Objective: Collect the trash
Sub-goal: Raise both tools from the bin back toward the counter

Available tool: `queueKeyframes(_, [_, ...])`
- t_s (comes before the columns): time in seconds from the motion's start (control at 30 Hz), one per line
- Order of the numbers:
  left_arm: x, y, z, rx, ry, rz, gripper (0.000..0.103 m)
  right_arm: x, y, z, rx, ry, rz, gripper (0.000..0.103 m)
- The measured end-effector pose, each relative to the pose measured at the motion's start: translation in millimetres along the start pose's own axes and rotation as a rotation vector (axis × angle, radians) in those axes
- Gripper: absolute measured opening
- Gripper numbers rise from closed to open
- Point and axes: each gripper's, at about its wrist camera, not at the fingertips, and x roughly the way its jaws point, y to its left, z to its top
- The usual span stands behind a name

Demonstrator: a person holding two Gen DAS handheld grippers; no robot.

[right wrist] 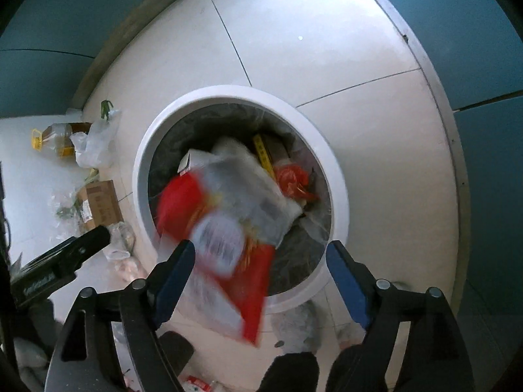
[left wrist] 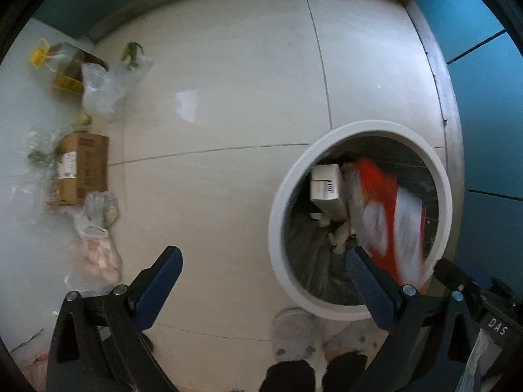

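Nearest, in the right wrist view, the right gripper [right wrist: 258,261] hangs above the near rim of a round white trash bin [right wrist: 143,163]. Its blue-padded fingers [right wrist: 173,274] stand wide apart and grasp nothing. Between them a red and white plastic bag [right wrist: 228,245] shows heavily blurred. It touches neither pad and appears to be dropping, its upper part over the bin's mouth, its lower corner outside the near rim.

In the left wrist view, the left gripper [left wrist: 261,281] is also spread wide and empty, over bare floor [left wrist: 228,98] just left of the bin.

Inside the dark-lined bin lie a white carton [left wrist: 327,186], an orange bag [right wrist: 291,176] and a box with a yellow edge [right wrist: 264,153].

Further out, along the floor's left edge, more trash waits: a pinkish bag [left wrist: 98,258], a brown cardboard box [left wrist: 81,166], clear plastic bags [left wrist: 98,88] with green scraps, and, in the far left corner, an oil bottle with a yellow handle [left wrist: 41,52].

To do this step well, I judge the right gripper should stay wide and hold steady over the opening until the bag settles, so neither pad snags the film. Because the bag's lower corner overlaps the near rim, it may drape outside. If so, nudge it toward the bin's centre. The nearby pinkish bag seems the handiest next pickup for the free left gripper.
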Motion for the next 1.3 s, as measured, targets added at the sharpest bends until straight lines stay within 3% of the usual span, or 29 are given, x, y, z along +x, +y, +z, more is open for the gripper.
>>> queueKeyframes(0.1, [-10.8,3.5,-8.1,-0.007,-0.024,0.013,0.103,-12.0,8.1,-6.6,-0.028,-0.031,-0.075,0.101])
queueKeyframes(0.2, [-27.1,5.9,-16.3,-0.010,-0.038,0.018,0.103,-29.4,17.8,-15.9,-0.070,-0.065,-0.153,0.102])
queueKeyframes(0.4, [-74.9,8.9,-41.4,-0.005,-0.068,0.030,0.103,-82.8,37.9,-38.6,-0.126,-0.132,-0.215,0.102])
queueKeyframes(0.77, [-211.6,22.0,-93.7,-0.005,-0.163,0.018,0.103,-220.1,78.7,-100.2,-0.191,-0.228,-0.223,0.102])
queueKeyframes(1.3, [-415.2,40.7,-187.3,0.045,-0.309,-0.079,0.103,-473.8,123.6,-230.8,-0.209,-0.387,-0.168,0.102])
